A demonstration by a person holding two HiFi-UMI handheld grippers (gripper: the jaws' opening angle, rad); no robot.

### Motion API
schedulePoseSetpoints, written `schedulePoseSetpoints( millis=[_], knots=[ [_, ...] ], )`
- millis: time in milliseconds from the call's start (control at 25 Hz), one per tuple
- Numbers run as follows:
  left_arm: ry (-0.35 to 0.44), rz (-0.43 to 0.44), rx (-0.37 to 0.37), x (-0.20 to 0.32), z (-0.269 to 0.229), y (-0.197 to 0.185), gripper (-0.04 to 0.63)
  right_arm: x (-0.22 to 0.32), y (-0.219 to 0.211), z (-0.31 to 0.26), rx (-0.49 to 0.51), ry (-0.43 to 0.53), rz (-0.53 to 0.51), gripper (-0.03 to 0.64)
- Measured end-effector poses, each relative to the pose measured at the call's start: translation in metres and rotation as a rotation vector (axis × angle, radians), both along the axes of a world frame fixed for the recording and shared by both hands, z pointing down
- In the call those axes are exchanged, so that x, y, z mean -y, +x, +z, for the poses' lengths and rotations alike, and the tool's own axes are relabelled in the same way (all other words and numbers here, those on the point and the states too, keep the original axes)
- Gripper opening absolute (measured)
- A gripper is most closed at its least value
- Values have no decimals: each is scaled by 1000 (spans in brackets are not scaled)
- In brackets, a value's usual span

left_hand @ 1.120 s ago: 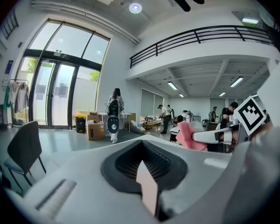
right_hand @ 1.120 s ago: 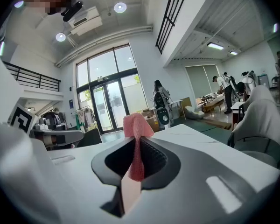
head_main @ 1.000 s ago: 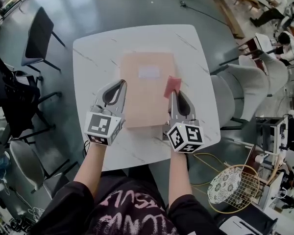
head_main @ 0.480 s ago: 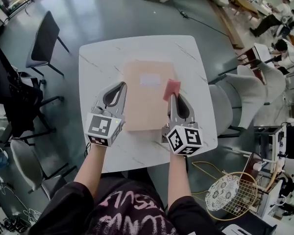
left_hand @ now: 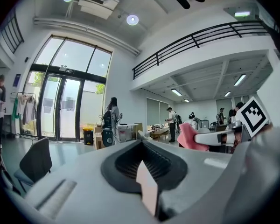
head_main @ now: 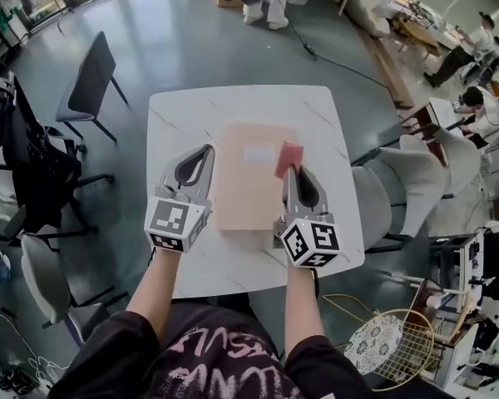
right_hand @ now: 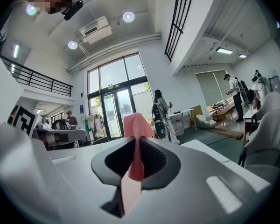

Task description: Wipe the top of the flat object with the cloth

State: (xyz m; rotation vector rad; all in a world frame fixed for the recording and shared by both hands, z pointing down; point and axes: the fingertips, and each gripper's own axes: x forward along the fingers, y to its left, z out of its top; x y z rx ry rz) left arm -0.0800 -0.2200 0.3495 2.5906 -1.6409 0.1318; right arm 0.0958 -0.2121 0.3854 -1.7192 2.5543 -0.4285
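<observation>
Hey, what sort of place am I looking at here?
Probably a big open-plan lab or workshop hall: a black-railed mezzanine balcony, tall glass entrance doors, and people at side desks beyond the white marble-patterned table.

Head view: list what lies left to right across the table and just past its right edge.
left gripper → flat object → cloth → white chair

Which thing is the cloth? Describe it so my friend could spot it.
Find the white table, then the tan flat object lying on it. At that object's right edge, the right tongs pinch a small pink cloth, the only pink thing on the table.
</observation>
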Motion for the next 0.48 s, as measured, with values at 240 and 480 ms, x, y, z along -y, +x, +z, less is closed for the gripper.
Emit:
schedulePoseSetpoints(
  millis=[240, 480],
  knots=[
    [36, -31, 5, -9, -27, -6, 0, -9, 0, -20, -4, 28, -12, 52],
    [85, -40, 11, -20, -45, -14, 0, -18, -5, -40, -2, 58, -23, 52]
  ],
)
